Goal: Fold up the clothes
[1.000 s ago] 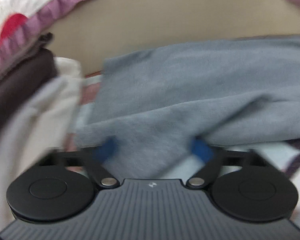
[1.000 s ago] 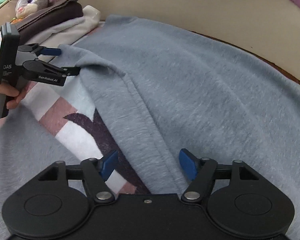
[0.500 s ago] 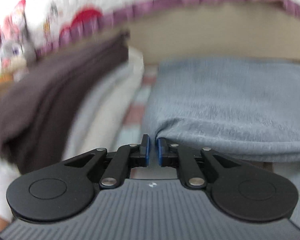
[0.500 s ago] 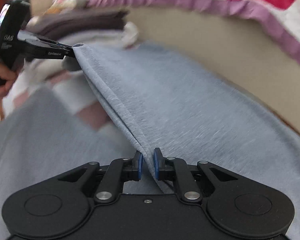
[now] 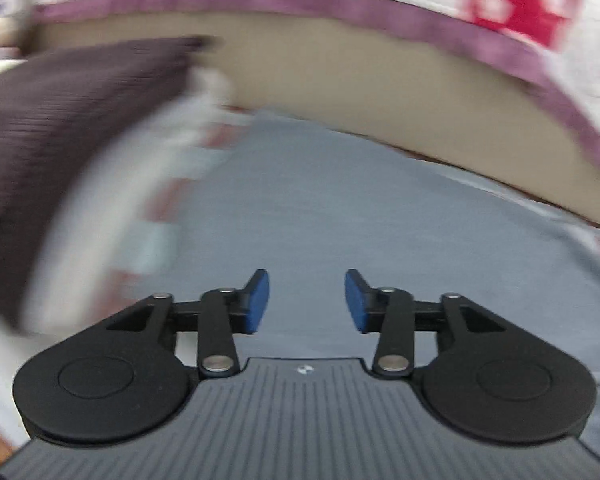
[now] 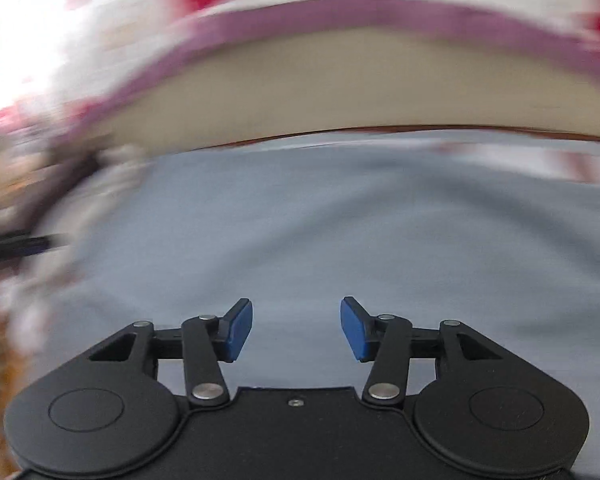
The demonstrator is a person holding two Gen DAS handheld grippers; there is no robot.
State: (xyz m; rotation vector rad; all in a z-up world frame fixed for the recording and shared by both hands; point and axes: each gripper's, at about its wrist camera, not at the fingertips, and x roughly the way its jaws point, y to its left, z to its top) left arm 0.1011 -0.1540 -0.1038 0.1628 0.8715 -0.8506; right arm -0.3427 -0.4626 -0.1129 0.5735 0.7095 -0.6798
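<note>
A grey fleece garment (image 5: 340,216) lies spread flat on the bed, filling the middle of both wrist views (image 6: 320,232). My left gripper (image 5: 306,302) hovers over it with its jaws opening and nothing between the blue pads (image 5: 256,300). My right gripper (image 6: 296,330) also hangs above the grey cloth, jaws opening, with an empty gap between its blue pads (image 6: 236,332). At the left edge of the right wrist view a dark blurred bar, the left gripper (image 6: 16,246), shows beside the garment. Both views are smeared by motion.
A stack of folded clothes, dark brown (image 5: 60,140) on top of pale ones (image 5: 112,208), lies left of the garment. A beige bed board (image 5: 360,84) runs behind, with a white, red and purple-edged quilt (image 5: 380,4) above it. A striped sheet (image 6: 520,160) peeks out at right.
Both grippers pinched the grey garment's edge, lifted and carried it over, then let go. Their jaws now stand apart and the cloth lies flat. Both cameras have swung up toward the quilt.
</note>
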